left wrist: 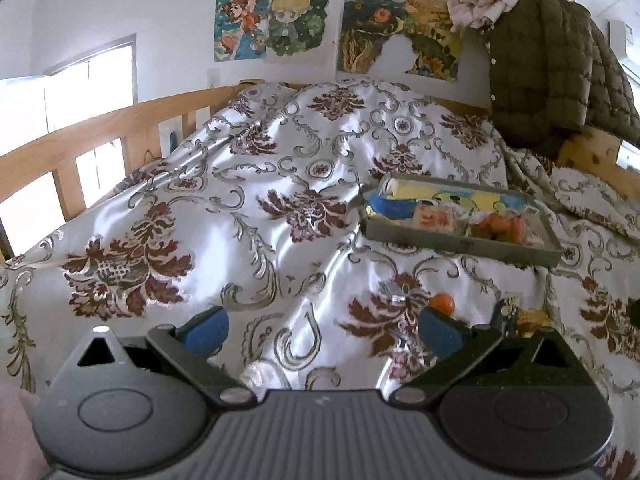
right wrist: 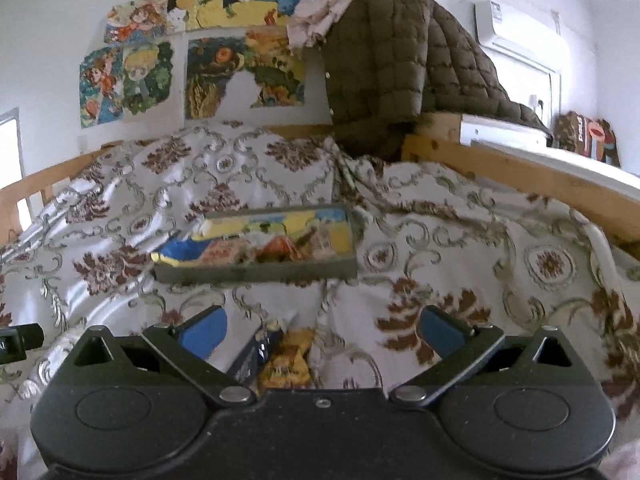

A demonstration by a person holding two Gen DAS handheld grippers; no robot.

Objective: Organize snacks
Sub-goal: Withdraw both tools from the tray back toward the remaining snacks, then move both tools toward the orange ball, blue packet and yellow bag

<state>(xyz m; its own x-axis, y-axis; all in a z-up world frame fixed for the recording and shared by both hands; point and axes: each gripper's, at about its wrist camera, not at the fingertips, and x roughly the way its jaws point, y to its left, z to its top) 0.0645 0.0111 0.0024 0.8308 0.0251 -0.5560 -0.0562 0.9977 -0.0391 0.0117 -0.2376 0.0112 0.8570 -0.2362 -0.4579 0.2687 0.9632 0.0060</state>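
Note:
A grey tray [left wrist: 460, 242] [right wrist: 256, 272] lies on the patterned bedspread and holds several snack packets, among them a blue-and-yellow one [left wrist: 396, 206] and an orange one [left wrist: 504, 224]. My left gripper [left wrist: 324, 330] is open over bare bedspread, left of and nearer than the tray. An orange round snack [left wrist: 442, 303] lies just past its right fingertip, with a dark packet [left wrist: 506, 312] further right. My right gripper [right wrist: 322, 332] is open, and a dark blue-and-yellow snack packet [right wrist: 276, 354] lies on the bedspread between its fingers, untouched.
The bedspread [left wrist: 248, 200] is rumpled into folds. A wooden bed rail [left wrist: 80, 148] runs along the left and a wooden frame [right wrist: 520, 172] along the right. A dark quilted jacket [right wrist: 400, 64] hangs over the far frame. Posters [left wrist: 280, 20] cover the wall.

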